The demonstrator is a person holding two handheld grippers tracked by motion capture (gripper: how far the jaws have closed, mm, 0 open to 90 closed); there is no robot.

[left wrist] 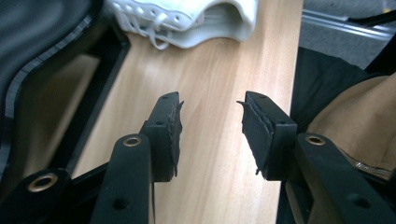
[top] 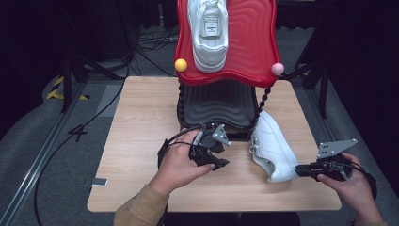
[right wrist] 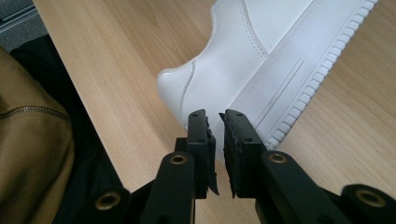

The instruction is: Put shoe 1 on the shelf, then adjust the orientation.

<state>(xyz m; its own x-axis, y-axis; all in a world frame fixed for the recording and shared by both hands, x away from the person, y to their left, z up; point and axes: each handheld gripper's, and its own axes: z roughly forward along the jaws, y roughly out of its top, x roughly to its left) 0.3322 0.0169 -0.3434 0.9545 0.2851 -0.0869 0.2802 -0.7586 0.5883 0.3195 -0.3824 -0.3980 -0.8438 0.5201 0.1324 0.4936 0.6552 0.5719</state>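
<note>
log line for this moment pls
left tongs open over table | right tongs nearly shut at heel of lying shoe | grip unclear

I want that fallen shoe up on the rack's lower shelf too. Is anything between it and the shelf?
Nothing visible: the shoe on the table lies on its side right beside the black lower shelf, whose surface looks free.

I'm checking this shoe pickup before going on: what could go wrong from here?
The right gripper pinches just the heel edge of the white shoe on the table; lifted from there, it may swing or slip out. The left gripper is open with nothing between its jaws, so the shoe's toe end lacks support.
</note>
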